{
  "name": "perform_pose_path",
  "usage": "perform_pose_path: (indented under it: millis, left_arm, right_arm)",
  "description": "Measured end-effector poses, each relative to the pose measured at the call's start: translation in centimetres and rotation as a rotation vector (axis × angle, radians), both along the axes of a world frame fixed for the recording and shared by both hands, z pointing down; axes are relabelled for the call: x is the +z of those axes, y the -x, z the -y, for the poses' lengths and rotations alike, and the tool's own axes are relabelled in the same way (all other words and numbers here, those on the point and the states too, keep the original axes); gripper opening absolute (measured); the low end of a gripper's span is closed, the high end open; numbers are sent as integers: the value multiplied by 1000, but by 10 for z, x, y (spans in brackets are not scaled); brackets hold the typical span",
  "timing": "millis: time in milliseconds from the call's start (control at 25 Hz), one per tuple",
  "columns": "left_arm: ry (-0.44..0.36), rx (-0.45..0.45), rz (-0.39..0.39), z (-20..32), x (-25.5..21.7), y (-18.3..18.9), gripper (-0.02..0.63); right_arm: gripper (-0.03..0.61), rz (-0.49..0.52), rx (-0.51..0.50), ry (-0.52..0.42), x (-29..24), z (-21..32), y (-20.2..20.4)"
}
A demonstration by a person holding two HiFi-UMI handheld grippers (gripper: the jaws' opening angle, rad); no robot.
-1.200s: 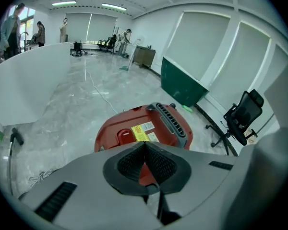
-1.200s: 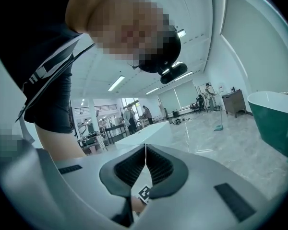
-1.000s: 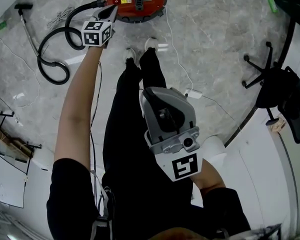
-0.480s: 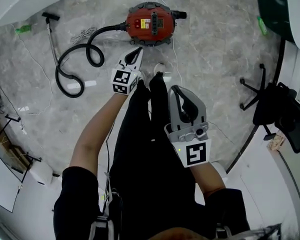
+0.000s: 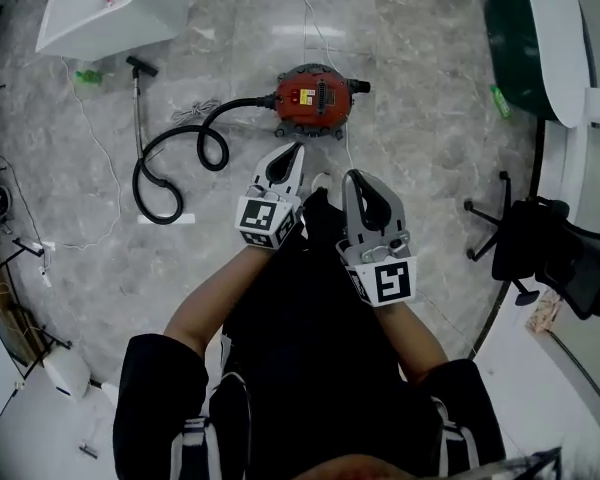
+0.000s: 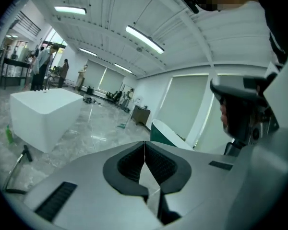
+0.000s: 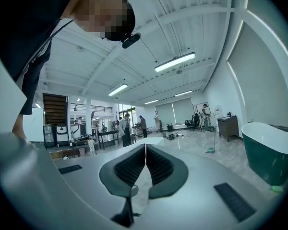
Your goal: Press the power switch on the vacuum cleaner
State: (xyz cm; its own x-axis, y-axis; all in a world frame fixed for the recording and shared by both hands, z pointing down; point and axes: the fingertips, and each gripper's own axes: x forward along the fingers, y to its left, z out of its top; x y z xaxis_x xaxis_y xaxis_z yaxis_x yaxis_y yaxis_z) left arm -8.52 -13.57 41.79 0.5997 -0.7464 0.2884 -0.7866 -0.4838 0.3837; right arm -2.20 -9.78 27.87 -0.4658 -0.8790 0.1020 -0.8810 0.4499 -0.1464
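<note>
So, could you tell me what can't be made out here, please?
Switch on the vacuum: too small in the head view to tell on from off.
Vacuum: outside both gripper views, which look across the room.
Cord: cut off at the head view's top edge.

Open floor (image 5: pixel 420 128) before and right of the vacuum cleaner (image 5: pixel 318 100), hemmed left by its looped hose (image 5: pixel 230 108), thin cord (image 5: pixel 308 23) trailing behind, office chair (image 5: pixel 540 238) well apart.
</note>
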Motion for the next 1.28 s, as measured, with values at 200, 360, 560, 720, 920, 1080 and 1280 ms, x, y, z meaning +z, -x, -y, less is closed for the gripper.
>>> perform_pose_path:
  millis: [200,360,560,720,920,1080,1280]
  left_arm:
    - [-135,-143,-62,-6,-95,35,18]
    - [-245,-192,-84,-10,-150,46,18]
    - [-361,-185,-60,-13,-194,44,18]
    - [-399,-196,-37,-19,-201,46,18]
    - [-405,-200,-49,-18,-203,43,18]
    - [-434,-182,-55,-21,-214,33,18]
    - [-475,-162,-50,-37,-217,24,18]
  right_arm:
    - [20,27,-51,-3,-21,-1,13]
    - [20,0,-40,-45,-37,11,12]
    - [20,-30,-96,-98,-62,17,27]
    - [20,-26,-115,-127,-65,15,32]
    - [19,-42,-87,-153,-74,18,22]
    - [18,-51,-83,-172,-76,14,17]
    - [18,-58,-102,-167,-73,1,19]
